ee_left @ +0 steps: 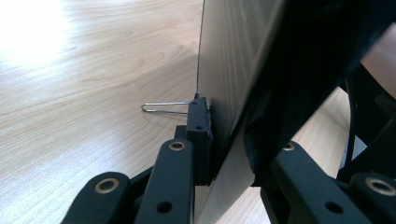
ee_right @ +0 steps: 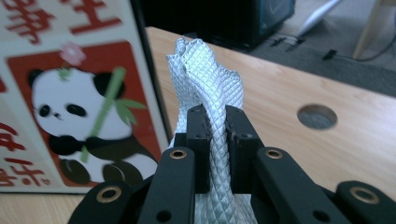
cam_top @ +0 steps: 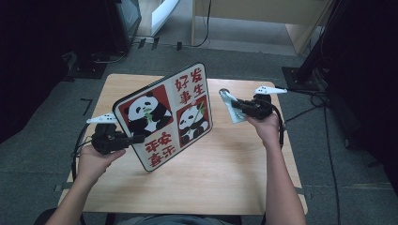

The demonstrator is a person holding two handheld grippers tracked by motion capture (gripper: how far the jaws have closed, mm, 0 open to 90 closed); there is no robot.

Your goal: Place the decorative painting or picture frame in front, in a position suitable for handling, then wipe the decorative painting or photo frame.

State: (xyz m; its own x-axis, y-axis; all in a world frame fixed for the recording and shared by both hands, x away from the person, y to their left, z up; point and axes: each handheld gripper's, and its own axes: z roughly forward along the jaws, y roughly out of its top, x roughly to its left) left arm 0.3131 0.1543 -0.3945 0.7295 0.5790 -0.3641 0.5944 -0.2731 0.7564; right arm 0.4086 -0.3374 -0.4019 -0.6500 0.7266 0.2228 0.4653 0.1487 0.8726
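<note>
Wiping of a picture board, preparatory stage. The left hand-held gripper (cam_top: 136, 138) was clamped on the lower left edge of the panda board (cam_top: 164, 117), its jaws closed tight on the thin panel, as the left gripper view showed at close range (ee_left: 219, 154); the board stood tilted, its printed face turned up toward the high camera, above the wooden worktop (cam_top: 225, 173). A small wire clip (ee_left: 163, 108) lay on the worktop beyond the jaws. The right hand-held gripper (cam_top: 237, 106) was closed on a bunched white cloth (cam_top: 230, 105) with a diamond-embossed weave, pinched firmly between the pads in the right gripper view (ee_right: 212, 116); it was held in the air just beside the board's right edge and apart from it. A round hole (ee_right: 317, 116) in the worktop was visible behind the cloth. By judgement, the step in hand was bringing the cloth to the printed face while the other hand steadied the board. The next move would call for carrying the cloth leftward onto the panda panel nearest it, pressing lightly, with the left grip kept firm so that the board did not pivot or slip under the pressure.
</note>
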